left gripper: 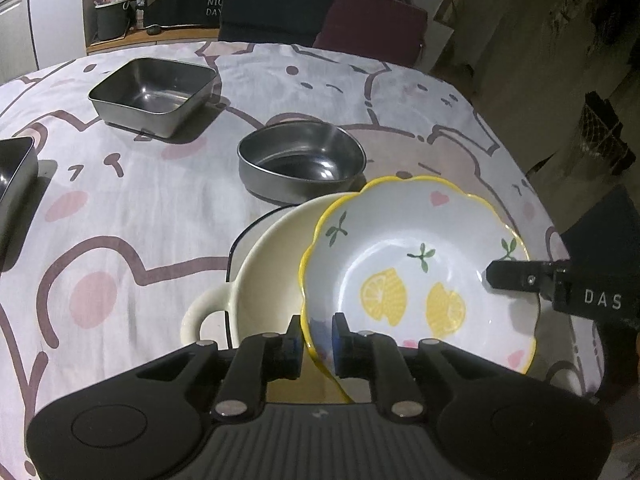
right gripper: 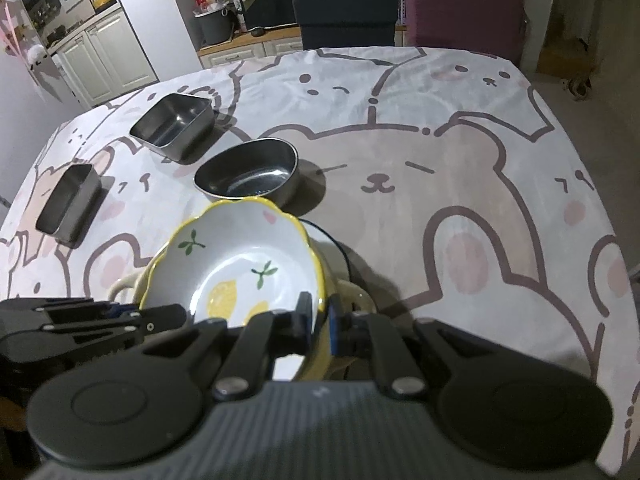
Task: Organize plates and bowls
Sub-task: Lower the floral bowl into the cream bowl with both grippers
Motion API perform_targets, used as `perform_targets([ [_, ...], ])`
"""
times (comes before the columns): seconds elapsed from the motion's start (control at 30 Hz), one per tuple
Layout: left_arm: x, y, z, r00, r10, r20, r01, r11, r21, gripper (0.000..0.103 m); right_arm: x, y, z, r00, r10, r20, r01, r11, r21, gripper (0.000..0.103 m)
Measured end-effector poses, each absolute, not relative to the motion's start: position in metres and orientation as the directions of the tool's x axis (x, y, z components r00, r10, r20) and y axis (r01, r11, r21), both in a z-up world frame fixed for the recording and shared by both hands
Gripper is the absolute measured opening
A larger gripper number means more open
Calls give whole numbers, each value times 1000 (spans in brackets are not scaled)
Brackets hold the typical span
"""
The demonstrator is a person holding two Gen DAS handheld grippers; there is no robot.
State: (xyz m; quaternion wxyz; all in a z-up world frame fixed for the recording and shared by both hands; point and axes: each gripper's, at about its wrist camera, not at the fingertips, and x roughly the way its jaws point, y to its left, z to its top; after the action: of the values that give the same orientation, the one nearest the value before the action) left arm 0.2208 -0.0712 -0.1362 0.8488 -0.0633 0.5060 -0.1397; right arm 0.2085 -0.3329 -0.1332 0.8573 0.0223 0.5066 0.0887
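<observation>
The lemon bowl [right gripper: 236, 264], sitting tilted in the cream pot [left gripper: 264, 264], is crowding the near counter [right gripper: 460, 208]. Just behind it the round steel bowl [right gripper: 250, 174] is blocking the way forward, while two square steel tins [right gripper: 174, 126] are standing farther left. Open cloth is lying to the right.

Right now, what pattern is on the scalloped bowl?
White lemon bowl with yellow lemons, green sprigs, pink hearts and a yellow rim; clearest in the left wrist view.
</observation>
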Motion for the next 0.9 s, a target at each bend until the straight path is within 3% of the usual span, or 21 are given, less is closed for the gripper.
perform_targets([
  [0.3, 223, -76, -147, 413, -274, -868, 194, 958, -210, 22, 213, -323, -137, 459, 146, -876, -158, 984, 81, 10],
  [0.9, 224, -81, -146, 390, -253, -886, 247, 955, -164, 23, 221, -319, -145, 437, 129, -890, -165, 984, 61, 8],
])
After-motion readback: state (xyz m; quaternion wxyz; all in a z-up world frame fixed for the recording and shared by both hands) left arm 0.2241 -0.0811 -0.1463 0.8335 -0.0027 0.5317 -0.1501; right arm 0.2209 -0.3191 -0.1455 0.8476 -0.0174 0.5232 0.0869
